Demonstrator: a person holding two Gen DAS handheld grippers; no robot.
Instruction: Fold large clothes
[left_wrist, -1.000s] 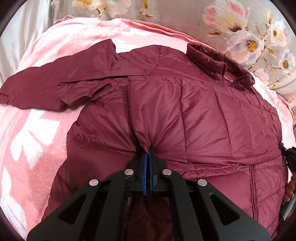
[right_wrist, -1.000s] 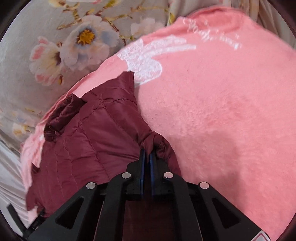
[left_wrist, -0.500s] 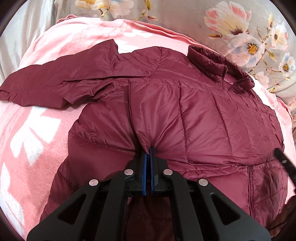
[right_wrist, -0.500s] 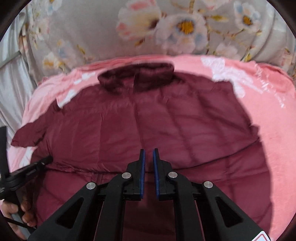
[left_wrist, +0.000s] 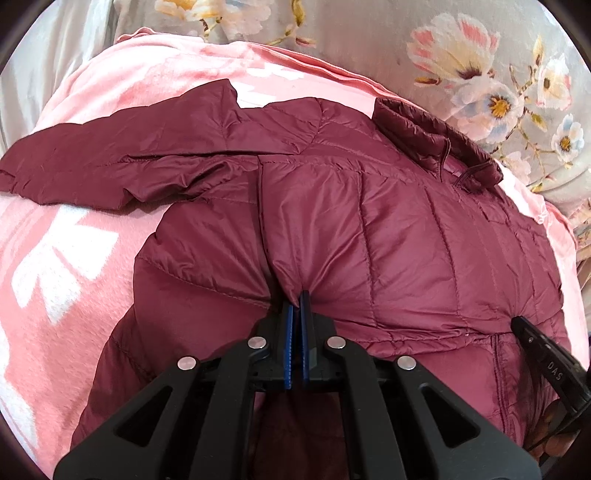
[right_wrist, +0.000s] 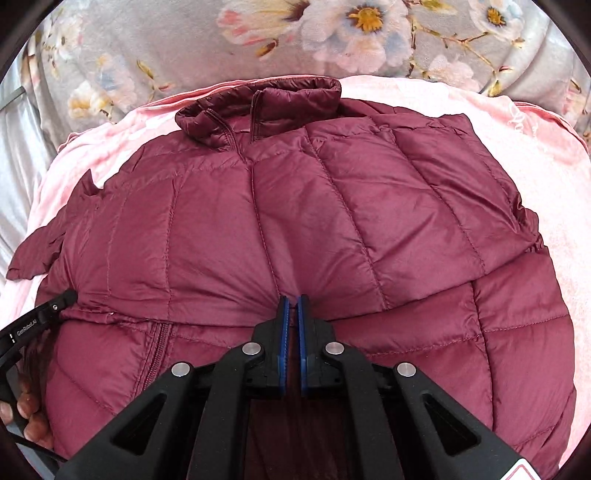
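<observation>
The left gripper (left_wrist: 295, 295) has its blue pads pressed together on a pinch of the jacket's shell, near the fold line across the body. The right gripper (right_wrist: 290, 300) has just been closing, and its pads now nip a small ridge of the same fabric, further toward the zip side. The maroon puffer jacket (right_wrist: 295, 206) lies front up on a pink blanket (left_wrist: 66, 258) spread over a bed with a floral cover (right_wrist: 184, 48).

It looks light and soft, with a slick nylon shell (a thin pinch could slide out under pull), so a seam or the doubled hem edge seems the safer hold. Being puffy, it will likely spring back unless pressed flat.

Its long axis runs away from both cameras: collar (right_wrist: 266, 107) at the far end, hem nearest the grippers. One sleeve (left_wrist: 110, 166) stretches out sideways to the left.
</observation>
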